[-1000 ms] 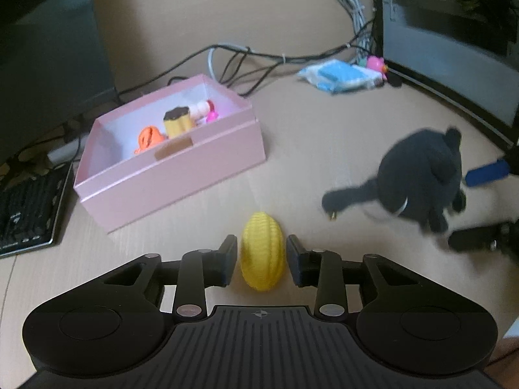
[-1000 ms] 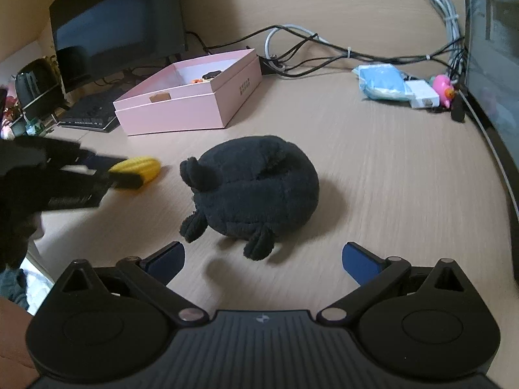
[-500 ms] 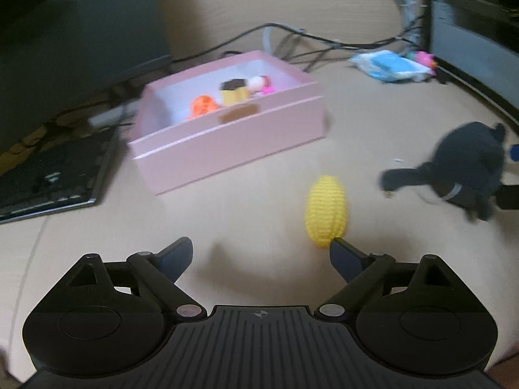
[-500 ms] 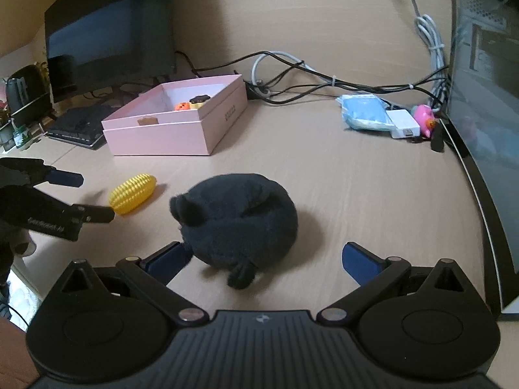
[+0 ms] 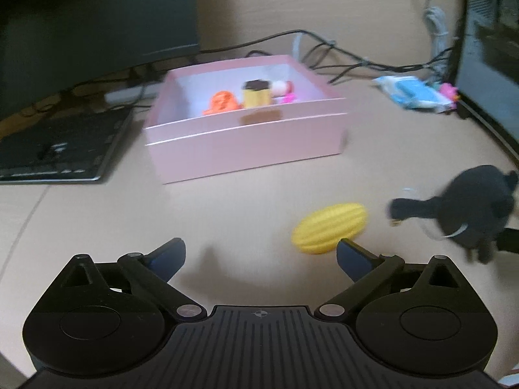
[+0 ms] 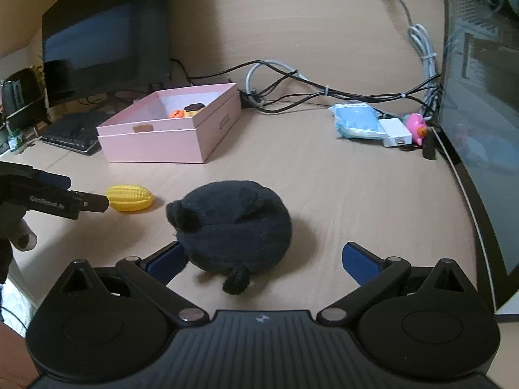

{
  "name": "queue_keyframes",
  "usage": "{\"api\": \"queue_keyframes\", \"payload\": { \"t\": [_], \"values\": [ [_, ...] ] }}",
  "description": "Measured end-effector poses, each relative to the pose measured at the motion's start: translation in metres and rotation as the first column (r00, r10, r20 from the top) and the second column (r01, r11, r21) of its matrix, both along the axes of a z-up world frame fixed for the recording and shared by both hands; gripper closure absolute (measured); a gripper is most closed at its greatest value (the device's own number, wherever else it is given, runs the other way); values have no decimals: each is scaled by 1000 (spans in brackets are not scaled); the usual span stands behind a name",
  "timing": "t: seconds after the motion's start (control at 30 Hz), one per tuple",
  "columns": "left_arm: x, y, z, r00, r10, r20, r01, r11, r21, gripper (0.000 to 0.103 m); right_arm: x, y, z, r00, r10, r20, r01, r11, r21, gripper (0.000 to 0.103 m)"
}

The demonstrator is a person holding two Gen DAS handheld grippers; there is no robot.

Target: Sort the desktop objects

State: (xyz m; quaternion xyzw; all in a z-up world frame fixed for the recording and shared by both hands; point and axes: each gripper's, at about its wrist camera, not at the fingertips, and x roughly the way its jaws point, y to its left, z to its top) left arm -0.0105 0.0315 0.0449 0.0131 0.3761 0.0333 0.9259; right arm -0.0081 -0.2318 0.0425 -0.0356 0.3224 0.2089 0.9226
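Spanning both views, the wooden desk (image 6: 324,194) carries every item. Two dark monitors stand on it, one at the far left (image 6: 103,42) and one along the right edge (image 6: 480,113), with a black keyboard (image 5: 55,149) below the left one.

The pink box (image 5: 246,139) sits open toward the back of the desk and holds several small toys, including an orange one (image 5: 222,103) and a yellow block with a dark top (image 5: 256,94).

The black plush toy (image 6: 236,223) lies on the desk in front of the right gripper (image 6: 264,257). Its jaws are spread wide; the left fingertip sits at the plush's edge, the right fingertip is well clear of it, and nothing is clamped.

The left gripper (image 5: 259,254) has its jaws opening, with bare desk between them. The yellow ribbed toy (image 5: 331,228) lies free on the desk just beyond the right fingertip, between the pink box and the plush.

A blue packet (image 6: 358,124) lies near the cables (image 6: 292,84) at the back right.
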Motion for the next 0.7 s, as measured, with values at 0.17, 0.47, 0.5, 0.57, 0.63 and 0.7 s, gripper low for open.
{"api": "queue_keyframes", "payload": {
  "t": [0.17,0.47,0.5,0.57,0.63,0.7],
  "values": [
    [1,-25,-8,995,-96,-16,96,995,8,0,-1,-6,-5,999,-12,-35,12,1000,-3,0],
    [11,-22,-10,999,-34,-10,35,994,106,0,-3,-10,-7,998,-42,-40,41,999,-21,0],
    [12,-19,-10,1000,-22,-10,23,993,117,0,-3,-9,-7,999,-39,-38,38,999,-23,0],
    [13,-12,-9,1000,4,-10,-2,991,134,0,-4,-7,-7,999,-32,-31,31,999,-32,0],
    [12,-5,-8,999,37,-11,-36,989,143,0,-4,-3,-7,1000,-23,-20,22,999,-46,0],
    [10,2,-7,998,57,-15,-55,991,126,0,-5,3,-6,1000,-4,2,4,998,-65,0]
  ]
}}
